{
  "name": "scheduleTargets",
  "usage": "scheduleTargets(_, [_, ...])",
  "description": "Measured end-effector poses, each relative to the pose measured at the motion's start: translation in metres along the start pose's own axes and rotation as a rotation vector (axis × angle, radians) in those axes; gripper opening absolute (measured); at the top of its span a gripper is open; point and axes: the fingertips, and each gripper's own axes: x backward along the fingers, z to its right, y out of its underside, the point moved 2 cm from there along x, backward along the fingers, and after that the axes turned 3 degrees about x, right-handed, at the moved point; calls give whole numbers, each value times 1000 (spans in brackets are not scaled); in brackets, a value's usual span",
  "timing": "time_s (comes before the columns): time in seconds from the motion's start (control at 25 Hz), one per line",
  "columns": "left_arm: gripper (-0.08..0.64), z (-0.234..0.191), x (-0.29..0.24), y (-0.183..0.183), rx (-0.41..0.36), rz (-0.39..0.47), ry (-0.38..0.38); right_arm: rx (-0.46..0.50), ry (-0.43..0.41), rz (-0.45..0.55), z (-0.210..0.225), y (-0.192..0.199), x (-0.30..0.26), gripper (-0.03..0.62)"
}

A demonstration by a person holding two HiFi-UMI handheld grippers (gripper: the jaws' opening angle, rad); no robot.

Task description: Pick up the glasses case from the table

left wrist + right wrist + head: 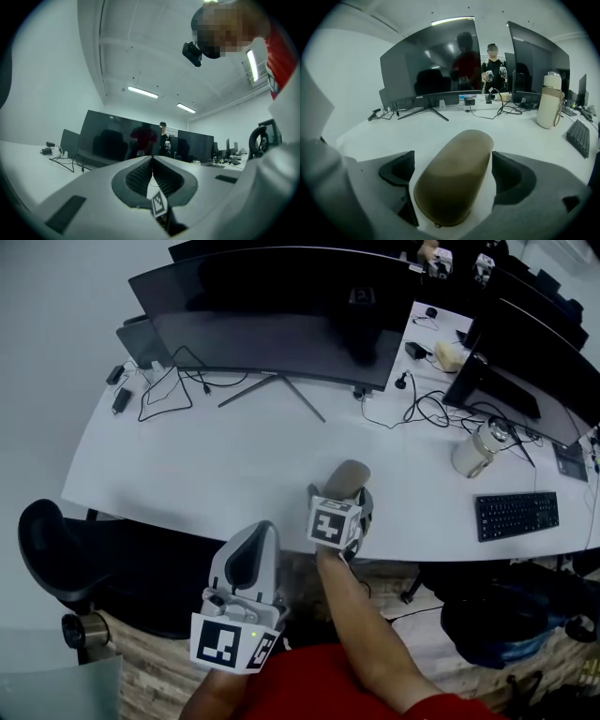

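Straddling the glasses case [457,187], the right claw [453,165] stands spread; the left claw [152,161] is pressed together.

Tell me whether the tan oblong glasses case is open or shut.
Shut. The tan oblong glasses case lies on the white table as one smooth domed shell, with no lid raised or gap showing.

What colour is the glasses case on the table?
Tan-brown, plain with no pattern. The glasses case shows best in the right gripper view.
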Motion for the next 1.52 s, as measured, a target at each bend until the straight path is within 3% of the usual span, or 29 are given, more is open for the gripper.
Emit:
scheduleTargets(0.16, [11,-3,-9,-2,18,-5,42,32,6,-41,9,5,-4,498])
scheduleTargets(0.44, [11,-7,-18,12,64,-29,78,78,1,-51,47,9,0,433])
scheduleTargets(0.92, [11,1,-19,20,52,-55,100,119,-23,-59,80,25,-11,386])
scheduleTargets(1.24, [11,10,-14,16,24,-56,119,101,-69,68,80,20,9,367])
scheduleTargets(1.52, [11,15,-7,14,-11,-47,146,91,-114,206,77,-11,68,368])
